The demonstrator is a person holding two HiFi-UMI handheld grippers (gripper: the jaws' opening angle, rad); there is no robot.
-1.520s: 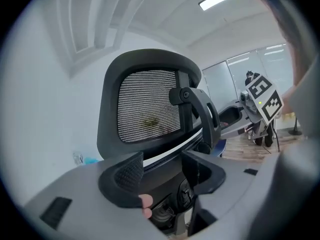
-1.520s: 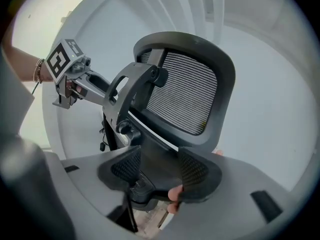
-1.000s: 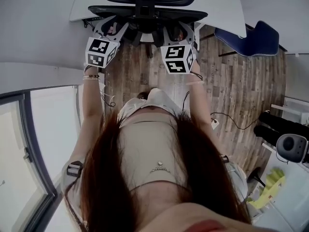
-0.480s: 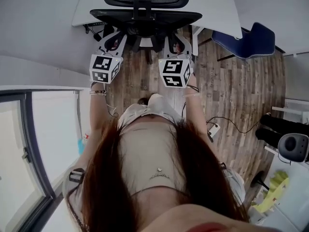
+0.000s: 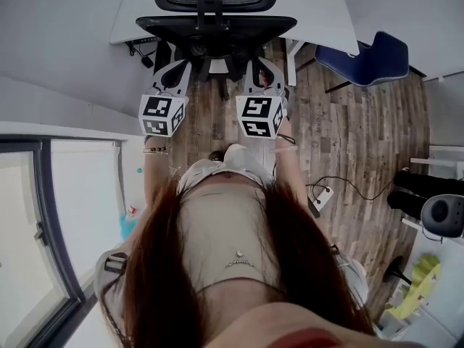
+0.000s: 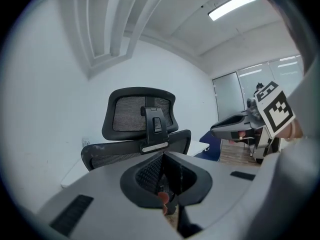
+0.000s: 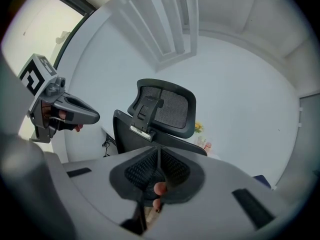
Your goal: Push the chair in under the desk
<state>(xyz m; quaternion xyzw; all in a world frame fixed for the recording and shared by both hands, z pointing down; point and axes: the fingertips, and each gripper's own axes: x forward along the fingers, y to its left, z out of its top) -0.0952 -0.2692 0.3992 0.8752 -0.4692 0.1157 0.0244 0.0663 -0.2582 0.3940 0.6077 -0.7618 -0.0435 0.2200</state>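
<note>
Chair point(image 5: 216, 26) at desk point(image 5: 322, 17); left gripper point(image 5: 179, 68) closed, empty; right gripper point(image 5: 254, 69), jaws just closing together, nothing between.

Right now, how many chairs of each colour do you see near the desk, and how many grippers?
Black chairs: 1, the mesh office chair
Blue chairs: 1, the blue chair
Grippers: 2, the left gripper and the right gripper, both shut with nothing between the jaws; the right one's jaws have just been closing
Total: 4
</note>
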